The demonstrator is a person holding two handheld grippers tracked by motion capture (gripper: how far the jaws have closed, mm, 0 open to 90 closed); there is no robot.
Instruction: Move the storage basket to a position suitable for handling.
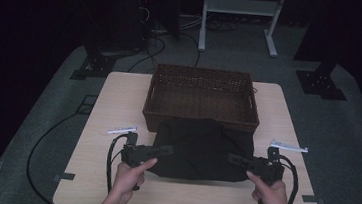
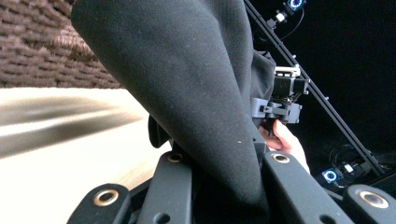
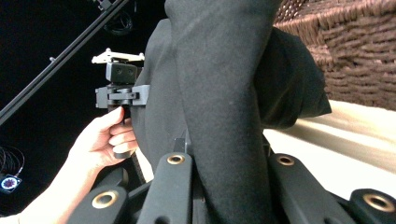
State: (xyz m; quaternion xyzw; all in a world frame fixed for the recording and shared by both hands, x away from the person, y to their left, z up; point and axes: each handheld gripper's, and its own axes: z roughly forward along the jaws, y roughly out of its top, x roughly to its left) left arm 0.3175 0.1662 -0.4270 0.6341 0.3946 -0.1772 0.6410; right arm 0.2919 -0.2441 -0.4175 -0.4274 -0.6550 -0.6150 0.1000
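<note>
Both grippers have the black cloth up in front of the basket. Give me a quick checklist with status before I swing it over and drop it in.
1. Left gripper shut on the black cloth: ok; the fabric is pinched between its jaws in the left gripper view.
2. Right gripper shut on the cloth: ok, same in the right gripper view.
3. Wicker basket open, with nothing seen inside: ok.
4. Cloth's far edge past the basket's near rim: it overlaps the rim in the high view; touching or above it, cannot tell.
5. Cloth's lower edge off the table: cannot tell.
</note>
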